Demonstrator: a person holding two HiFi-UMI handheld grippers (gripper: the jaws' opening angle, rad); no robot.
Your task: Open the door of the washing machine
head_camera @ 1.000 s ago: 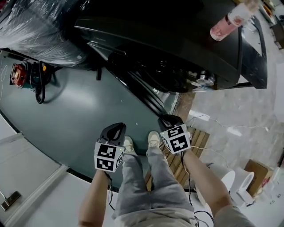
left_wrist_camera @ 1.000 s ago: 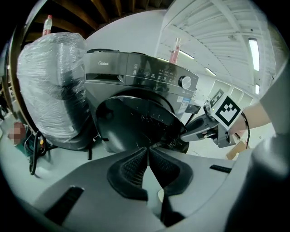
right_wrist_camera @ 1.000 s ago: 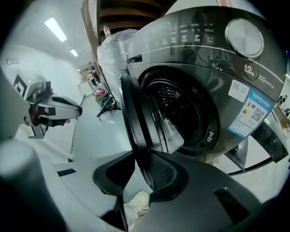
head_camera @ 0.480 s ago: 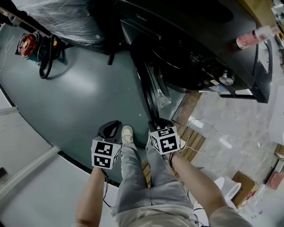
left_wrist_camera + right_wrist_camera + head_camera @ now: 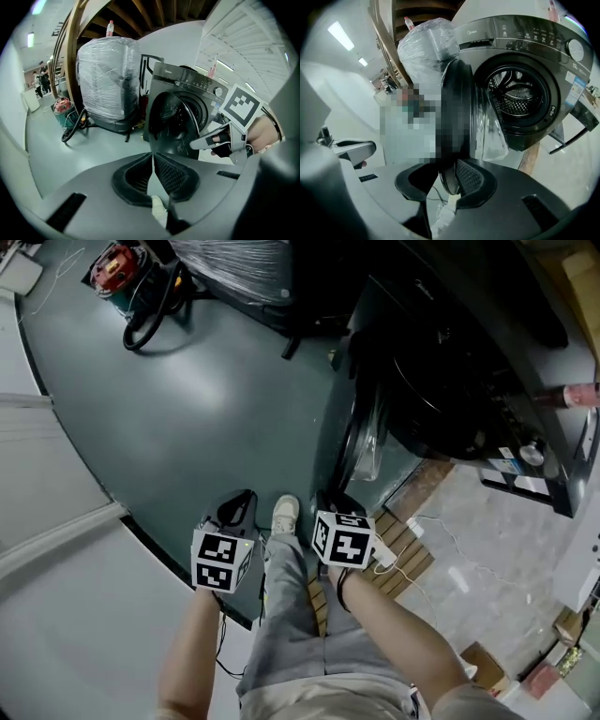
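Note:
The dark washing machine [image 5: 469, 381] stands at the upper right, and its round door [image 5: 364, 432] hangs swung out to the left. In the right gripper view the drum [image 5: 518, 96] lies bare and the door [image 5: 457, 117] stands edge-on before me. My right gripper [image 5: 334, 501] is just below the door's lower rim. Its jaws have just been opening, and the rim shows in the gap of the right gripper [image 5: 443, 171] with a dark gap on its left side. My left gripper [image 5: 240, 502] hangs beside it over the floor. The left gripper [image 5: 152, 157] has its pads together and holds nothing.
A plastic-wrapped appliance [image 5: 234, 259] and a red machine with a black hose [image 5: 117, 263] stand at the back left. A wooden pallet [image 5: 394, 554] with white cables lies under the washer's right side. A pink bottle [image 5: 577, 395] lies on top. The person's shoes [image 5: 286, 514] are between the grippers.
The door has swung from nearly against the washer to wide open. Both grippers have drawn back from the machine, and the view has shifted so that the washer sits further right.

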